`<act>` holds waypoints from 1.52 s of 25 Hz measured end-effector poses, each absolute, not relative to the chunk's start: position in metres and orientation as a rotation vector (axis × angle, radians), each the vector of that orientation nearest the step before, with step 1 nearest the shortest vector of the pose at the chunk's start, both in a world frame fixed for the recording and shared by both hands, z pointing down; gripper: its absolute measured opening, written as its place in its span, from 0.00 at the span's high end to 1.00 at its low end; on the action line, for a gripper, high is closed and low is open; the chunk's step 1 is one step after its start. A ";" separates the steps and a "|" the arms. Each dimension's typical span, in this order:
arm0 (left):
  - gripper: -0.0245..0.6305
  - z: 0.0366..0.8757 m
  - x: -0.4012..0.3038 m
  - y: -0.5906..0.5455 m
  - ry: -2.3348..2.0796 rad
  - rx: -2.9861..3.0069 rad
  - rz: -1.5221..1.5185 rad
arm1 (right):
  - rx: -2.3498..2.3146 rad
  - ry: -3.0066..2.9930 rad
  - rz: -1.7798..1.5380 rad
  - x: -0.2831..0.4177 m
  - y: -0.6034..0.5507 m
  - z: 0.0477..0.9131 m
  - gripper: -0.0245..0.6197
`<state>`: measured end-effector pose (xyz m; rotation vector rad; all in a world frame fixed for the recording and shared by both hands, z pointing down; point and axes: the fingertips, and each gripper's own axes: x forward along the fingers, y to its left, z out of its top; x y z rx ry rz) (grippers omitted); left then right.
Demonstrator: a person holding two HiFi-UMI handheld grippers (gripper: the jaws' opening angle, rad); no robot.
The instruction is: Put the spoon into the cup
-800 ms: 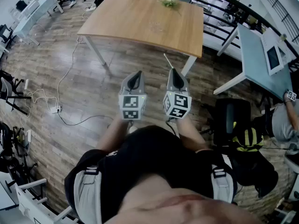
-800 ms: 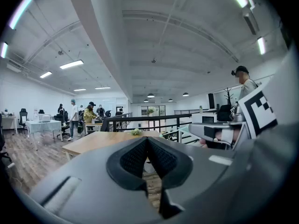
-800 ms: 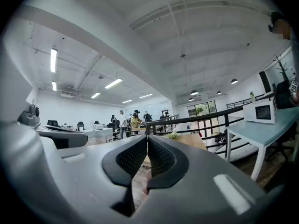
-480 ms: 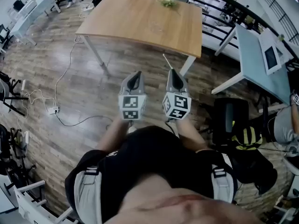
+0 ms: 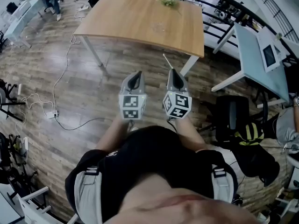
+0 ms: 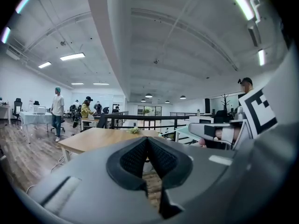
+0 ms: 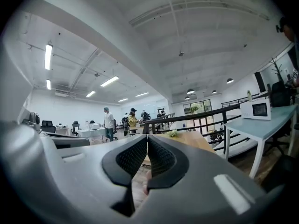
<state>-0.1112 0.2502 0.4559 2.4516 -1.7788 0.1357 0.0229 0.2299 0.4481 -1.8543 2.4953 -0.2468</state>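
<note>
I stand on the wood floor, back from a wooden table (image 5: 131, 17). Both grippers are held level side by side in front of my body. The left gripper (image 5: 136, 73) is shut, its ribbed pads meeting with nothing between them (image 6: 147, 140). Beside it, the right gripper (image 5: 173, 72) is shut on the spoon (image 5: 166, 60), a thin pale handle that sticks out ahead of its tips toward the table. In the right gripper view the pads (image 7: 135, 157) are pressed together. A faint clear thing on the table (image 5: 159, 28) may be the cup; I cannot tell.
A small green plant (image 5: 168, 1) sits at the table's far edge. A pale desk (image 5: 254, 55) stands to the right, with a black chair and bags (image 5: 233, 118) near my right side. Cables (image 5: 60, 101) trail over the floor at left. People stand far off (image 6: 57, 111).
Both grippers keep the same place and grip. A person at the far left of the room has walked on, and the head view has shifted slightly.
</note>
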 end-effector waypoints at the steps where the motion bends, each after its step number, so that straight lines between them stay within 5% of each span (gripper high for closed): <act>1: 0.95 0.457 -0.116 0.249 -1.766 2.459 0.138 | -1.864 2.489 -0.246 0.018 0.229 0.448 0.95; 17: 0.95 0.467 -0.155 0.200 -1.762 2.431 0.128 | -1.894 2.481 -0.255 -0.005 0.186 0.461 0.95; 38: 0.95 0.448 -0.072 0.012 -1.853 2.412 0.198 | -1.730 2.573 -0.241 0.048 -0.010 0.449 0.95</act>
